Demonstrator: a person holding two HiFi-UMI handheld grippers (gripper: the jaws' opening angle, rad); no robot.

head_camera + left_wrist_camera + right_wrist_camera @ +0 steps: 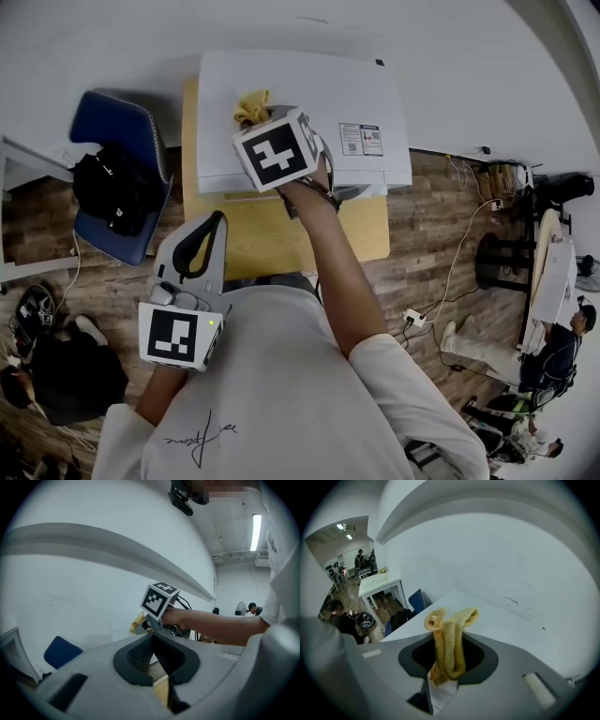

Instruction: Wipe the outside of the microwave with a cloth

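We see the right arm stretched forward from the shoulder, forearm bare, with the hand hidden under the marker cube. The right gripper [255, 118] is over the left part of the microwave [328, 94] top. Its jaws pinch the yellow cloth [251, 105].

In the right gripper view, the cloth [449, 641] is a folded strip bunched between the pads of the right gripper [447, 654]. Its long axis runs along the jaws. The looped end sticks out past the tips, away from the person, and a short tail hangs below the pads. The white microwave [501, 620] top is right under it; we can't tell whether the cloth touches it.

The left arm is bent, with the left gripper [212, 225] held low, close to the torso. It points forward at the wooden table [281, 239] that carries the microwave. In the left gripper view, the left gripper [152, 641] has its pads pressed together at the tips, with nothing between them. That view also catches the right gripper's cube [158, 601] and the cloth [138, 623] ahead of it.

A blue chair [112, 127] with a black bag [108, 183] on it is left of the table.
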